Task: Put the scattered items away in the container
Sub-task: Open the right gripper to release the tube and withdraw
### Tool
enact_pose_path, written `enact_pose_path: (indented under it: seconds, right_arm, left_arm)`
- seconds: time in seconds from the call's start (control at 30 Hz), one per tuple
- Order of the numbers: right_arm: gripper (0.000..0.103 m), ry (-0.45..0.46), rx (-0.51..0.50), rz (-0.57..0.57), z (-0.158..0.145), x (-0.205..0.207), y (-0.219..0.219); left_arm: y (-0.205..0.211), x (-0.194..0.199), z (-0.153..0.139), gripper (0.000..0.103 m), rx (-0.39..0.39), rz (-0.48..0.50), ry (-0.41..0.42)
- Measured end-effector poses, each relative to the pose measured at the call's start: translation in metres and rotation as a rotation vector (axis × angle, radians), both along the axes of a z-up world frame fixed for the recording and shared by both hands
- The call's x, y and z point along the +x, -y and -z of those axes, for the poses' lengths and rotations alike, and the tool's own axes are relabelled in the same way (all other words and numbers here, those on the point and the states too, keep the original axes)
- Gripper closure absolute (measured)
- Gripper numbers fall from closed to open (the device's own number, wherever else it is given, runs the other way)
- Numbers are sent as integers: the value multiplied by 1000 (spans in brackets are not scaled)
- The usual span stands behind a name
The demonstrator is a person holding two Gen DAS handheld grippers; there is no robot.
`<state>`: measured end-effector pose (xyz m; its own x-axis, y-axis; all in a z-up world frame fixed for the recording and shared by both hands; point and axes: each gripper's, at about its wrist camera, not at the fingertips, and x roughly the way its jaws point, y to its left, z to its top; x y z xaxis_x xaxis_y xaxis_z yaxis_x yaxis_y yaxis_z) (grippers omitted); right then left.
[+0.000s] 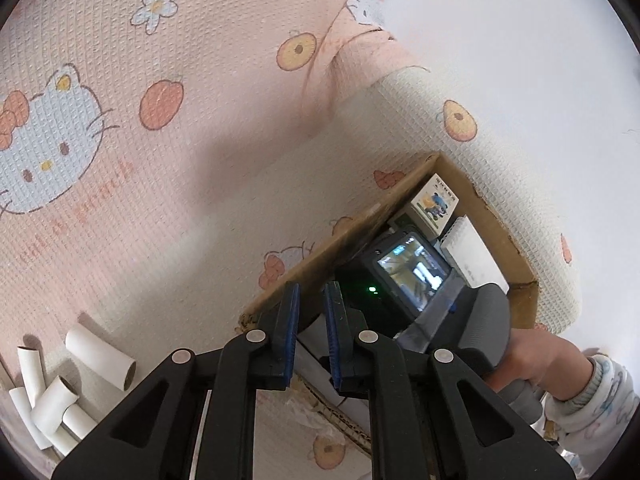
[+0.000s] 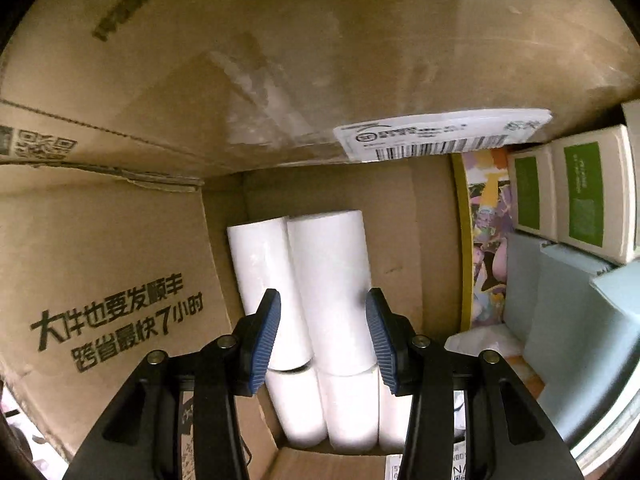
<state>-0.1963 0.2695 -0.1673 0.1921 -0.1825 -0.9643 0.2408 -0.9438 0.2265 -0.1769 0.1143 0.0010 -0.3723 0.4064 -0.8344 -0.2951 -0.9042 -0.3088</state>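
Blue ribbed pads line both tools. The right tool [image 2: 323,336] reaches down inside the cardboard box [image 2: 120,264], its jaws apart and nothing pressed between them; the white paper rolls [image 2: 328,280] lie on the box floor directly below the gap, side by side, with more rolls lined up end to end nearer the camera. Beside the rolls, toward the right wall of the box, stand a colourful printed booklet [image 2: 486,248], pale blue flat packs [image 2: 560,308] and two white cartons with green labels [image 2: 576,196]. A shipping label [image 2: 440,134] sticks to the far inner wall.

The left tool [image 1: 312,336] hangs over the near corner of the same cardboard box [image 1: 404,200], its jaws narrowly apart and empty. Just beyond it the other handheld device [image 1: 420,276] dips into the box, gripped by a hand [image 1: 536,360] in a patterned sleeve. The box rests on a pink cartoon-cat blanket [image 1: 160,120]. Well off to the lower left, loose white paper rolls [image 1: 60,392] lie heaped on the blanket, outside the box
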Motion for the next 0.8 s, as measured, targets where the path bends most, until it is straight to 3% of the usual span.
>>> enact_pose_path:
  seconds: [0.2,0.43,0.57,0.73,0.8]
  right_arm:
    - [61,12,9,-27,4,3,-5]
    - [61,9,-44,76,-8,2,-30]
    - [62,-128,-25,61,-48,13,-34]
    - [62,-288,-78,61,-107,36,-35]
    - [62,-356,-73,59,-125,58,-11]
  left_arm:
    - [9,0,10,88,23,-22,38]
    - [16,9,8,88,86,-8,-6]
    - [20,20,3,81,121,14,-78]
    - [26,38,1,65,86,6,-139]
    - [32,44,4,51,91,-6,-139]
